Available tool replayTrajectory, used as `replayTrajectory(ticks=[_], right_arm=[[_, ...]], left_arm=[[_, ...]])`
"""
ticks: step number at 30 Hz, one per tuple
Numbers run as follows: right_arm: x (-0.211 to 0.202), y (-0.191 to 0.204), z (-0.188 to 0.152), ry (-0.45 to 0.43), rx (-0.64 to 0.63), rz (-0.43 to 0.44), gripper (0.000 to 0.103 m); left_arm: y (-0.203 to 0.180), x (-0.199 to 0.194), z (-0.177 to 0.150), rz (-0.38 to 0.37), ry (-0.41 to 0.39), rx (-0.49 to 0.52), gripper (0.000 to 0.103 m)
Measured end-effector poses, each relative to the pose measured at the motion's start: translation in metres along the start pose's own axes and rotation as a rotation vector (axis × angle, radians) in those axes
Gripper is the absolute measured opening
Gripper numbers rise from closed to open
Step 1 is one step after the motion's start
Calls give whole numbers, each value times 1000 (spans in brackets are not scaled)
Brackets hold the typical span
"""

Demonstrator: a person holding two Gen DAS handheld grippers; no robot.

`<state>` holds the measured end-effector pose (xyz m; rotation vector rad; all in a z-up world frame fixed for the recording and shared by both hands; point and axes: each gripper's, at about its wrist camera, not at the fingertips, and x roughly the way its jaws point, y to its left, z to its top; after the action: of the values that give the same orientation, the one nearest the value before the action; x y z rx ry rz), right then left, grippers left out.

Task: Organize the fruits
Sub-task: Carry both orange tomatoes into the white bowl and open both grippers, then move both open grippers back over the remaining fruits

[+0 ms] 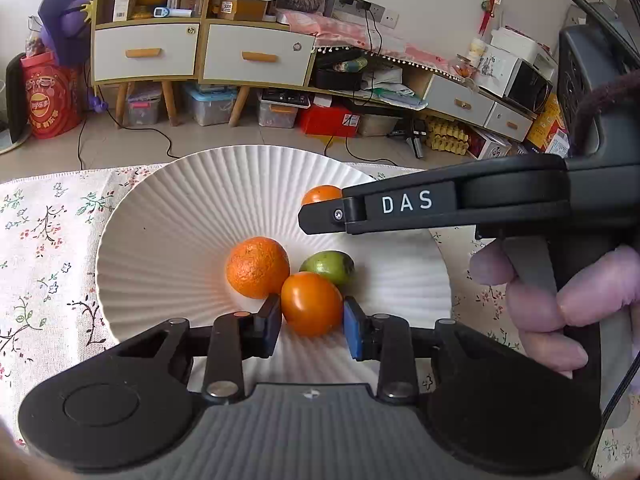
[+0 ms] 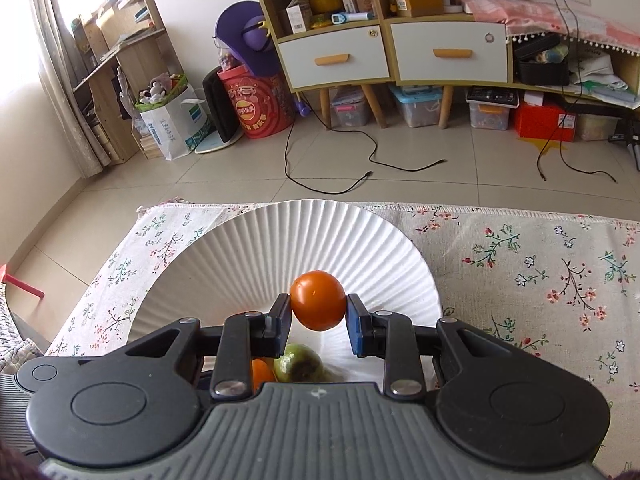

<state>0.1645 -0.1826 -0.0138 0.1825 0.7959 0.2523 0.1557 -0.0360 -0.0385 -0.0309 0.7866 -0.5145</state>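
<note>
A white ribbed plate (image 1: 180,240) lies on a floral tablecloth (image 1: 48,240). On it rest a rough-skinned orange (image 1: 258,268) and a green fruit (image 1: 328,266). My left gripper (image 1: 312,316) is shut on a smooth orange fruit (image 1: 312,304), low over the plate's middle and touching the other two. My right gripper (image 2: 318,312) is shut on a second smooth orange fruit (image 2: 318,300), above the plate (image 2: 248,264). In the left wrist view it (image 1: 320,210) reaches in from the right with that fruit (image 1: 322,194). Under it the green fruit (image 2: 298,362) and part of an orange one (image 2: 262,372) show.
A person's hand (image 1: 560,304) grips the right gripper's handle. The tablecloth (image 2: 520,280) spreads to the right of the plate. Beyond the table's far edge lie a tiled floor with cables (image 2: 360,176) and cabinets (image 2: 392,52) against the wall.
</note>
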Motion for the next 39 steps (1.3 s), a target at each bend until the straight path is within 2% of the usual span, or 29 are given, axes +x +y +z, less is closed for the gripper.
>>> replayTrajectory(ticks=[12,15,20,28,32,36,39], right_arm=[[4,6,-1,20,-27,29,29],[-1,6,0,10,-27,31,30],[-19,10,2,-12,-28,13,44],[-63,22,5,-105,-41,-23,78],[-77,27,1,-131,-44,-46,88],[-90,32,-7,-156,-60,-66,100],[-98,37,-14,-165,-76,-80,102]], left_arm=[[2,0,1,16,-7,9,25],[1,-3,2,14,-10,18,28],[-1,-16,1,22,-14,28,42],[-7,-50,2,65,-38,48,67],[-7,-72,-2,90,-61,58,81],[-5,-89,-8,113,-65,63,89],[-3,-97,-12,132,-66,61,94]])
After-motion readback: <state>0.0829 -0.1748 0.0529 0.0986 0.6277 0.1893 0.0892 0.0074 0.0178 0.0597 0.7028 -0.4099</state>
